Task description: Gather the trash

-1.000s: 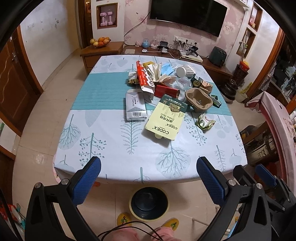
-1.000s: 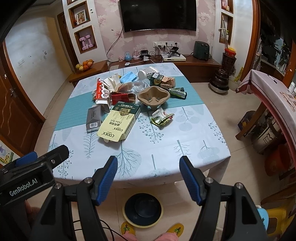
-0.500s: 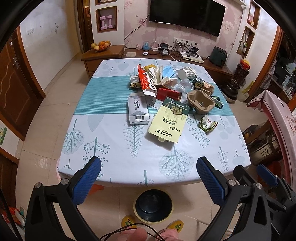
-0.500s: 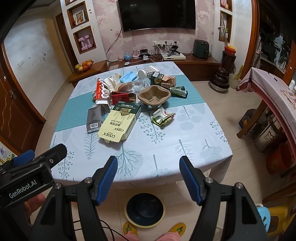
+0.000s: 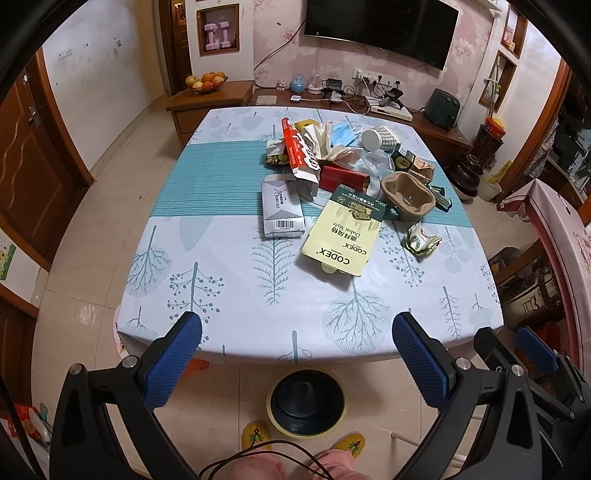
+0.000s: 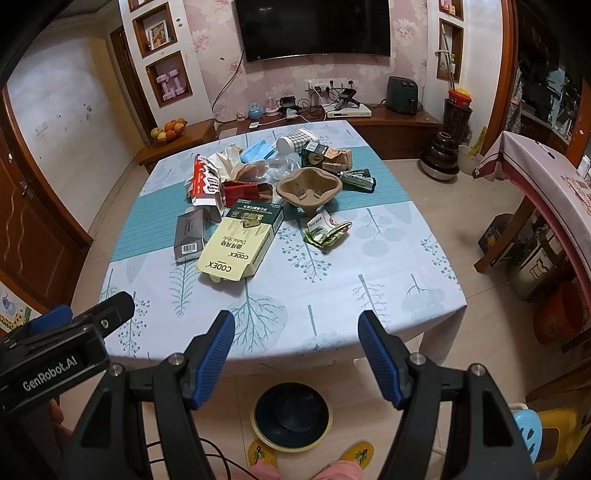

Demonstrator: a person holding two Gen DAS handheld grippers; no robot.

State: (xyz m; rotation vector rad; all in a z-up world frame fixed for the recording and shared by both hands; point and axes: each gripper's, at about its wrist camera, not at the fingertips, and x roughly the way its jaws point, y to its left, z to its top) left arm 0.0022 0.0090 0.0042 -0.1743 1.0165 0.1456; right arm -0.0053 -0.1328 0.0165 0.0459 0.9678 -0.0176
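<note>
Both sets of fingers spread wide, nothing held: left gripper (image 5: pixel 297 338) and right gripper (image 6: pixel 296 338) hover off the near edge of the table (image 5: pixel 229 295), not touching it. Trash pile (image 5: pixel 347 173) sits mid-table toward the far edge; yellow CODEX box (image 5: pixel 341 236) lies nearest, grey carton (image 5: pixel 282 208) beside it, pulp cup tray (image 6: pixel 308 188) and crumpled wrapper (image 6: pixel 327 230) on the right. Dark bin (image 6: pixel 291 411) on floor below near edge.

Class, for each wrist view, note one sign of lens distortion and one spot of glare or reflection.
Left wrist view: the table edges bow outward and a dark vignette fills the corners; light glares off the floor tiles. Right wrist view: the door frames curve inward, and the TV screen shows faint reflections. Both views look sharp on the CODEX box.
</note>
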